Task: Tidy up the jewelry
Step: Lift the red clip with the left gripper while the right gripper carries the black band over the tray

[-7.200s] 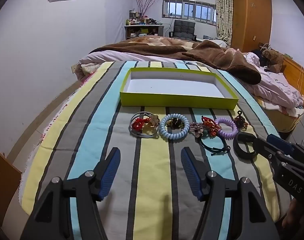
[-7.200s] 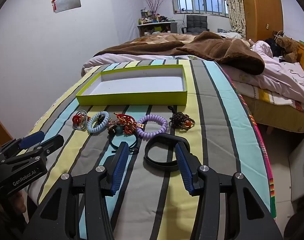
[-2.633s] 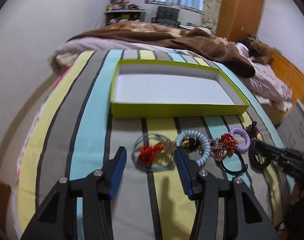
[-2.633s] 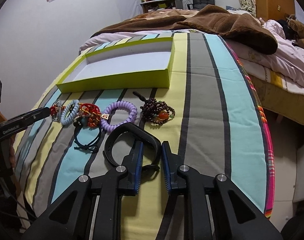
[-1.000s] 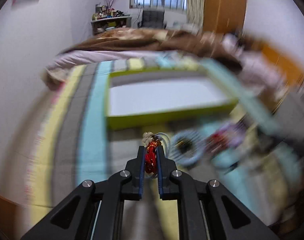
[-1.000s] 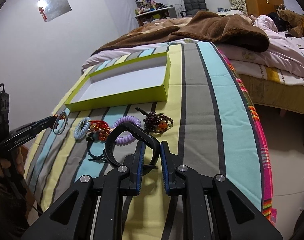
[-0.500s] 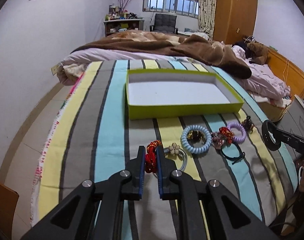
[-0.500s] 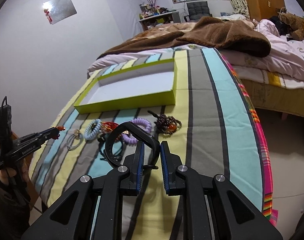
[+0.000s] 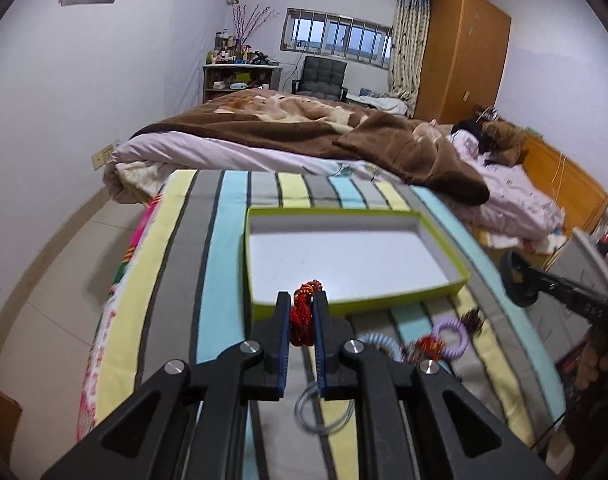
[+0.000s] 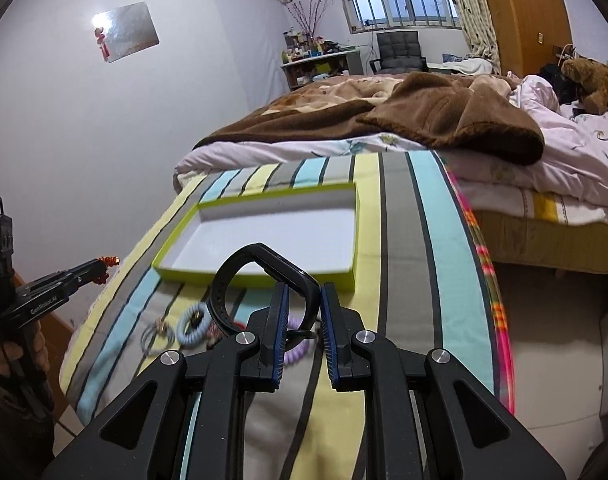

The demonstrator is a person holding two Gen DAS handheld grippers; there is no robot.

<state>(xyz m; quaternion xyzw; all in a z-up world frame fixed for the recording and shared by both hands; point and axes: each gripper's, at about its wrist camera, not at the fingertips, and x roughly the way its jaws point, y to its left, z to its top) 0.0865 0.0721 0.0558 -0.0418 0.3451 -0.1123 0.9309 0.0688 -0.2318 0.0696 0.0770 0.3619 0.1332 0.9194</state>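
My left gripper [image 9: 301, 300] is shut on a red beaded bracelet [image 9: 302, 314], held in the air just before the near wall of the lime-green box [image 9: 384, 304]. In the right wrist view, that left gripper [image 10: 103, 266] hangs off the cloth's left side. My right gripper [image 10: 304, 292] is shut on a black band [image 10: 215, 300] raised above the box's [image 10: 175, 274] near wall. The white inside of the box holds nothing. On the striped cloth [image 10: 400, 240] lie a clear ring [image 9: 320, 412], a light blue coil [image 9: 378, 344], a red ornament [image 9: 428, 346], a purple coil [image 9: 450, 336] and dark beads [image 9: 472, 318].
Behind the box a bed carries a brown blanket [image 10: 444, 120] and pale quilts. The cloth ends at a pink border [image 10: 492, 292] on the right, with bare floor beyond. A wooden wardrobe [image 9: 460, 56] and a chair stand at the far wall.
Both grippers have risen and come nearer the box. The red bracelet has left the cloth, and the clear ring stayed behind. The black band now hangs over the box's near wall.
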